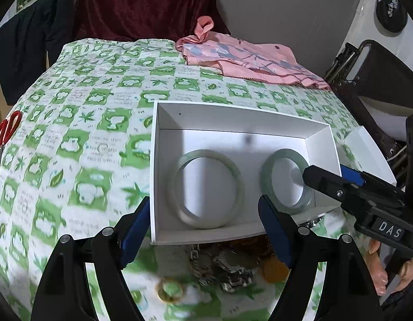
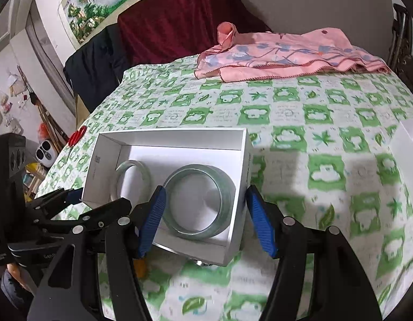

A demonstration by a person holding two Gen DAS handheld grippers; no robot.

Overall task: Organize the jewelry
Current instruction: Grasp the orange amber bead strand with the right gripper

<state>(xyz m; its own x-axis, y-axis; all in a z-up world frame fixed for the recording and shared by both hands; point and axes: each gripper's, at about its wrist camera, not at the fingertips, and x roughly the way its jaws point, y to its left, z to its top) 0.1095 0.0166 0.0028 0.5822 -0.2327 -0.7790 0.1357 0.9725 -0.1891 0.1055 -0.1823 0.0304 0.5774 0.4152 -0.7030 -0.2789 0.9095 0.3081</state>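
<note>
A green-and-white patterned cloth is covering the counter [image 2: 300, 133], where a white box [image 1: 233, 117] is sitting just ahead of both grippers, holding two jade bangles [image 1: 206, 187] [image 2: 198, 200] lying flat side by side. The left gripper [image 1: 203, 230] and right gripper [image 2: 206, 216] are both hovering with jaws apart and empty, probably because more jewelry [image 1: 222, 270] is waiting directly beneath the left one.

An open box [image 1: 233, 117] sits on the cloth-covered worktop [image 1: 99, 101], and two bangles lie flat inside it side by side without touching: one bangle [image 1: 206, 190] to the left, the other bangle [image 1: 286, 179] to the right by the box's right wall. In front of the box, nearer the camera, a heap of jewelry [image 1: 225, 267] rests on the cloth. Behind the box, at the worktop's far edge, lies a crumpled scarf [image 1: 249, 58]. Scissors [image 1: 6, 133] lie at the far left edge.
</note>
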